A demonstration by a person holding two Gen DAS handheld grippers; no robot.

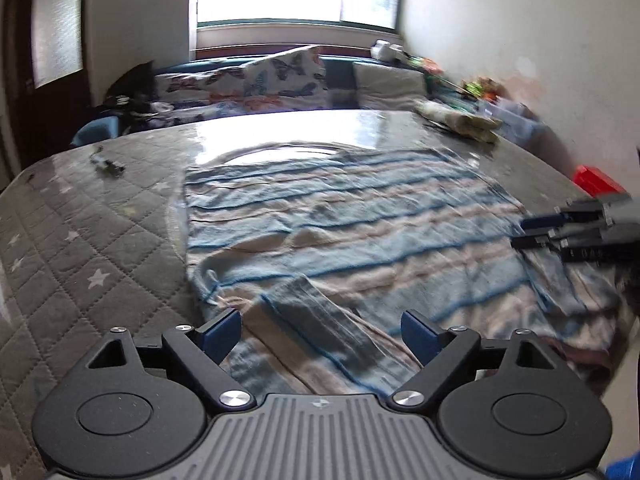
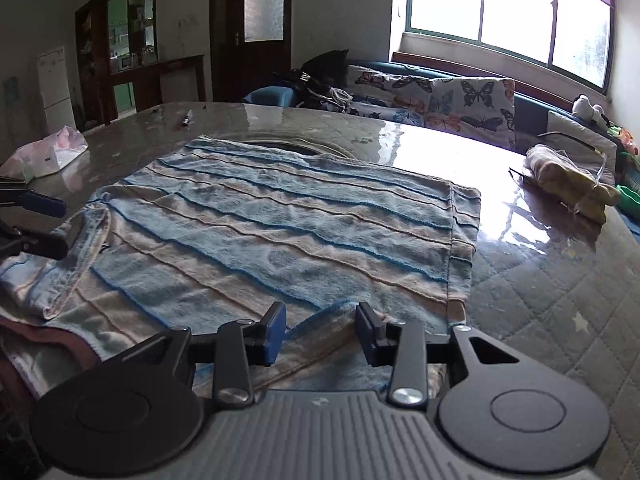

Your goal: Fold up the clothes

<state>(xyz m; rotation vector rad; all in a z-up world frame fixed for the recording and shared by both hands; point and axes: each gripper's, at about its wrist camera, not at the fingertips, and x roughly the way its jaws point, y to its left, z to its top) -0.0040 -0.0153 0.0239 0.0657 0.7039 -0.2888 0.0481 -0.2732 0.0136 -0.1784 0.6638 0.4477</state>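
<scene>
Between our left gripper's [image 1: 320, 334] wide-spread jaws lies a turned-over flap of the striped cloth [image 1: 340, 220]. Our right gripper [image 2: 320, 330] is part open over the near edge, holding nothing. The cloth is spread flat on the worktop [image 2: 560, 300], so its edges are easy to pinch.

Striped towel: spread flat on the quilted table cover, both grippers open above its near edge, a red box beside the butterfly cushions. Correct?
Not quite. The red box sits at the table's right edge, away from the butterfly cushions, as the left wrist view shows. The striped towel and open left gripper and right gripper are as stated.
</scene>
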